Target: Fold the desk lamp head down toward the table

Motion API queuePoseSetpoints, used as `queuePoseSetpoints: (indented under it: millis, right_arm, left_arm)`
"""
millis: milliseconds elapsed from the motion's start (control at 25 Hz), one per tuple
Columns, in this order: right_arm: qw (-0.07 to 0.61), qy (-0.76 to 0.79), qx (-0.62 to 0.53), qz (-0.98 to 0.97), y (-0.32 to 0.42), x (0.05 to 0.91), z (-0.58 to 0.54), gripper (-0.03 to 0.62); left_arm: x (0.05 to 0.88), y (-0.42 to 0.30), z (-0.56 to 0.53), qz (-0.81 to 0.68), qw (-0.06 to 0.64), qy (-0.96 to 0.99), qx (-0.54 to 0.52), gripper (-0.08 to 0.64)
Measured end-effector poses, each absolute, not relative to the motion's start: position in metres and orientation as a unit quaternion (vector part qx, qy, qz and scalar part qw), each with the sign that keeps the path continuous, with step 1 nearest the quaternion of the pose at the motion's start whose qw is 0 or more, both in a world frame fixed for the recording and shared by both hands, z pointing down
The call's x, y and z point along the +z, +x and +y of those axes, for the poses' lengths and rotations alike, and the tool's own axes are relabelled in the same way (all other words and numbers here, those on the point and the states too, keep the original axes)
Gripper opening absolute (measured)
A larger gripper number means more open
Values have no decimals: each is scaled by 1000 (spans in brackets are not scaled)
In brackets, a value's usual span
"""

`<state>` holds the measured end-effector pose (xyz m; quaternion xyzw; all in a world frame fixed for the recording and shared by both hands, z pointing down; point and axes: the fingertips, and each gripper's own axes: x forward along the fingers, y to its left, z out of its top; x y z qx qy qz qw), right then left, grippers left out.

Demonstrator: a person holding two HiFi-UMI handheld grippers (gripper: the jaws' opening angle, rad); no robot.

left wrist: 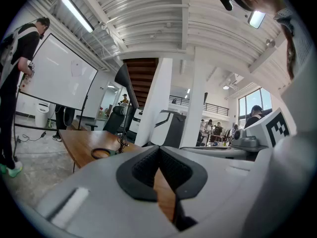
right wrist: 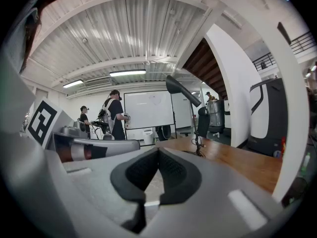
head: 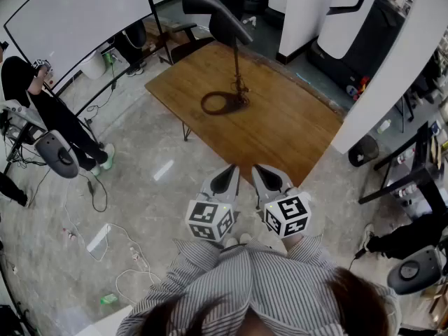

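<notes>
Fully closed, left tongs and right tongs face the desk lamp.

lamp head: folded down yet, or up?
Up, not folded. The lamp head sits angled at the top of its upright stem, high above the table; the right gripper view shows the same.

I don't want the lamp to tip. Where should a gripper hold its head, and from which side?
Probably the raised free end of the lamp head, from above: it slants up off a thin stem, so pinching its flat faces there gives leverage downward.
</notes>
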<state>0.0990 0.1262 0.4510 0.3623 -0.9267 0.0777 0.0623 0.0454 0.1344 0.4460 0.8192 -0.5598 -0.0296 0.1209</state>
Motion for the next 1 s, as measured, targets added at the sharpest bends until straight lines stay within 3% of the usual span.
queuePoseSetpoints:
  millis: [1000]
  right_arm:
    - [36,330,69,-941,110,447,115,0]
  left_arm:
    - [449,63,117,-549,146,821,-57,5]
